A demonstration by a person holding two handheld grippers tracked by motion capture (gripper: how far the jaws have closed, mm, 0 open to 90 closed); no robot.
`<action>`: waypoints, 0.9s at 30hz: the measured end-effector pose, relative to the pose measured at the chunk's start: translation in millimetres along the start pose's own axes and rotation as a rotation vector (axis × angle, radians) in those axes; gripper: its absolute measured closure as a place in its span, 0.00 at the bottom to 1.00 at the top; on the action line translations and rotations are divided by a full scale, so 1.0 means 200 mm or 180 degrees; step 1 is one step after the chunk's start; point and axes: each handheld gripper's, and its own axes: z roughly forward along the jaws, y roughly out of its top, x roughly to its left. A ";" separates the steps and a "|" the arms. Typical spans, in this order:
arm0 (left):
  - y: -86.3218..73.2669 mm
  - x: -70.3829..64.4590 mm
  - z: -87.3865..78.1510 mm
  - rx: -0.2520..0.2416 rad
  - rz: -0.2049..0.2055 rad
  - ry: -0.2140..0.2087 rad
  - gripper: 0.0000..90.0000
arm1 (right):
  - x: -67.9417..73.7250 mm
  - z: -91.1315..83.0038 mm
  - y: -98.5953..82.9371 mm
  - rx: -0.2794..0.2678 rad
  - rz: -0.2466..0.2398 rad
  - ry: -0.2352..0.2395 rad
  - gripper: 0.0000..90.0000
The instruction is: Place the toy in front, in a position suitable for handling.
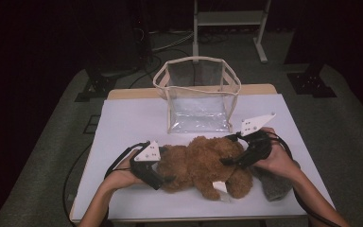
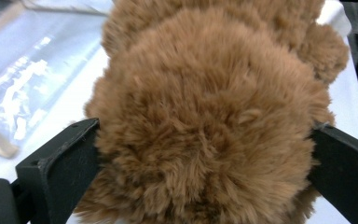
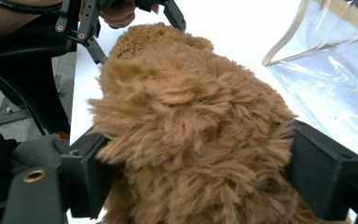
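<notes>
Teddy bear (image 1: 201,163), brown plush, lies flat on the white surface (image 1: 132,118), just in front of the clear plastic bag (image 1: 198,94) on the person's side. Long axis runs left-right across the surface, parallel to the bag's front wall. Which end is the head cannot be told for sure; two rounded limbs stick out toward the person at the bear's right half, with a small white tag (image 1: 221,188) between them.

Left gripper (image 1: 163,178) is at the bear's left end, jaws spread wide and pressed into the fur on both sides; in the left gripper view the rounded plush end (image 2: 205,126) sits squeezed between the two black jaws. Left hand (image 1: 123,176) holds it from the side away from the bag.

Right gripper (image 1: 229,161) is at the bear's right end, near the bag's front right corner, jaws likewise clamped on fur; the right gripper view shows the bear's body (image 3: 191,140) wedged between both jaws, with the left gripper (image 3: 135,28) at the bear's far end and the bag (image 3: 326,70) off to the side. Right hand (image 1: 279,158) grips the tool.

Grey cloth (image 1: 276,184) lies right of the bear, under the right hand, touching or nearly touching the bear's right limb.
</notes>
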 end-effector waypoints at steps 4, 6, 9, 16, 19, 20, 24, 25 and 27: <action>-0.02 -0.01 0.04 0.0045 -0.0003 -0.0045 0.04 | -0.01 0.04 -0.01 0.0043 0.0029 0.0061 0.18; -0.02 0.00 0.03 0.0029 0.0003 -0.0002 0.14 | -0.02 0.05 -0.03 0.0036 0.0062 0.0073 0.22; 0.00 -0.02 0.02 0.0047 0.0078 0.0034 0.29 | -0.02 0.06 -0.04 0.0015 0.0170 0.0036 0.36; 0.08 -0.02 0.00 0.0009 0.0139 0.0045 0.34 | -0.02 -0.01 -0.02 0.0003 0.0249 -0.0046 0.50; 0.14 -0.02 0.00 -0.0030 0.0177 0.0069 0.34 | -0.01 -0.05 -0.01 0.0012 0.0224 -0.0094 0.52; 0.16 -0.02 -0.01 -0.0051 0.0193 0.0066 0.34 | -0.01 -0.07 -0.01 0.0004 0.0240 -0.0107 0.52; 0.26 -0.04 0.01 -0.0132 0.0293 0.0035 0.34 | 0.01 -0.18 -0.02 -0.0042 0.0240 -0.0158 0.52; 0.28 -0.05 0.01 -0.0144 0.0309 0.0023 0.34 | 0.01 -0.21 -0.02 -0.0040 0.0237 -0.0174 0.52; 0.32 -0.06 0.04 -0.0180 0.0361 -0.0015 0.34 | 0.02 -0.27 -0.02 -0.0047 0.0215 -0.0219 0.52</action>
